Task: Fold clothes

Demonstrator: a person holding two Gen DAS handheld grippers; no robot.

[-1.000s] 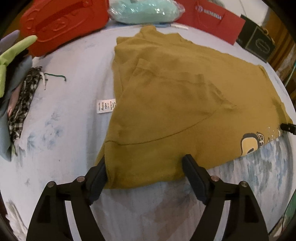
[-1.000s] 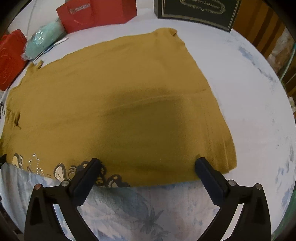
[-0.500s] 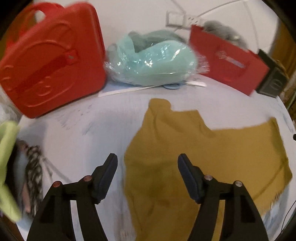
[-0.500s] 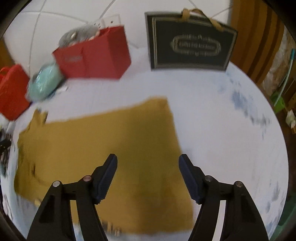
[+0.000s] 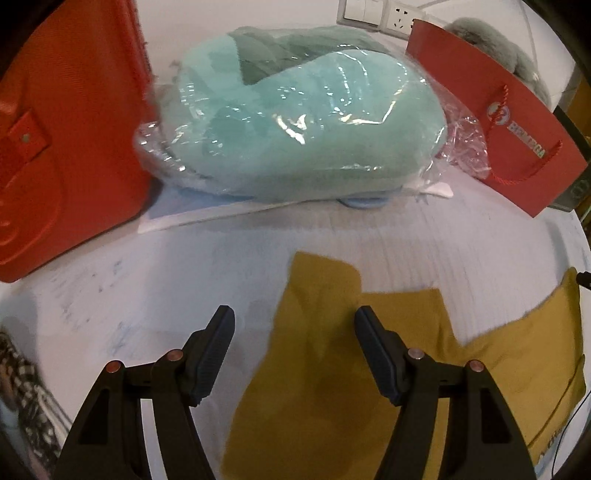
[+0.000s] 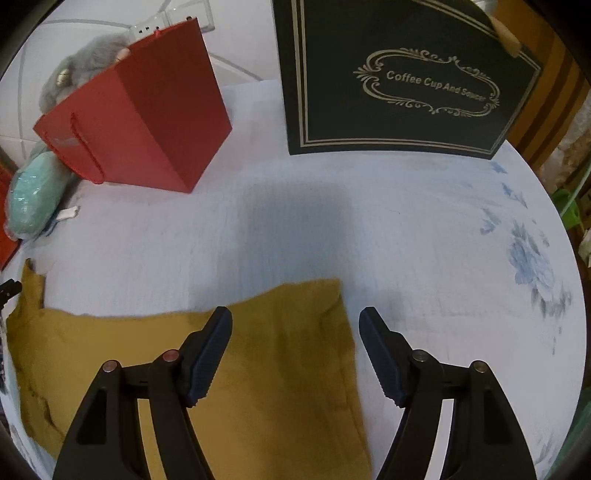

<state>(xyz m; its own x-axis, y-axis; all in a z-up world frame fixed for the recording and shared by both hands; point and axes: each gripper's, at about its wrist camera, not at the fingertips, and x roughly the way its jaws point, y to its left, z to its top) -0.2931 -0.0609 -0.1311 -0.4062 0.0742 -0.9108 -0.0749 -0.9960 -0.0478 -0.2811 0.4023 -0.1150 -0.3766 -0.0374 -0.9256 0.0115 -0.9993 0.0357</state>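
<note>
My mustard-yellow shirt [image 5: 325, 387] lies flat on the white, blue-flowered tablecloth [image 6: 424, 240], its far edge reaching under both of my tongs. My left gripper [image 5: 293, 350] stands wide apart with nothing between the fingers, the shirt's narrow upper corner showing in the gap and running back beneath the right-hand finger. My right gripper [image 6: 295, 350] is equally wide and empty; the shirt's far right corner sits in its gap, the left-hand finger over the cloth and the right-hand finger over bare tablecloth just beside the shirt's edge. Behind the shirt, along the wall, a red plastic case [image 5: 66, 140] stands at far left, touching a mint-green plush item sealed in clear plastic [image 5: 295, 125]. Next comes a red paper gift bag [image 6: 136, 122] with a grey furry thing [image 6: 77, 77] in it (I cannot tell what it is), then a black box lettered "Coffee Cup And Saucer" [image 6: 406, 81]. A white wall socket [image 5: 376, 13] sits above.
</note>
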